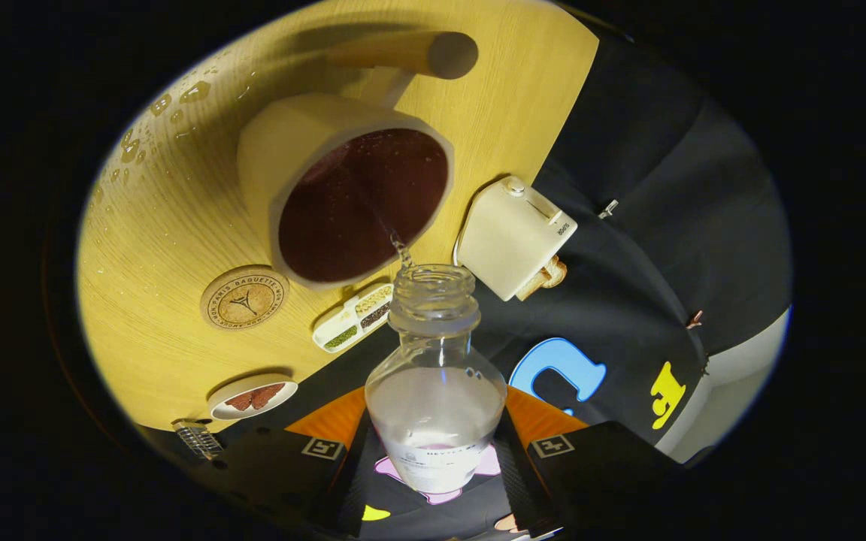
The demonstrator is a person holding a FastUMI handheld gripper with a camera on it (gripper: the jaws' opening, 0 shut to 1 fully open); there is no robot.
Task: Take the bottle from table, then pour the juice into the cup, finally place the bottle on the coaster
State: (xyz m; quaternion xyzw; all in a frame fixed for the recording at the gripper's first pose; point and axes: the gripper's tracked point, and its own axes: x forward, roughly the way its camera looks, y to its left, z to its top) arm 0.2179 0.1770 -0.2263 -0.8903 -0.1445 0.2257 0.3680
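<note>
Gripping the clear bottle between the two fingers of the gripper, both pressing on its lower body at the label. Tilting the bottle's open neck toward the cup, just beyond and above the fingers. Sending a thin clear stream from the bottle's mouth over the cup's near rim. Holding some clear liquid low in the bottle, near the fingers. Showing a dark reddish inside to the cup, speckled with small bright drops; liquid level there hard to tell. Standing the pale cup on the yellow wooden table, its long round handle sticking out on the far side. Lying just beside the cup, a round coaster with printed lettering, flat on the table and bare. Sitting between the coaster and the bottle's neck, a small white tray divided into compartments of grains or seeds. Resting near the table's edge, closer to the fingers, a small white dish with something brown in it. Standing on the other side of the bottle's neck, at the table's edge, a cream box-shaped appliance with a knob on top. Scattering water drops across the table's far part. Hanging behind the table, the dark cloth wall.
</note>
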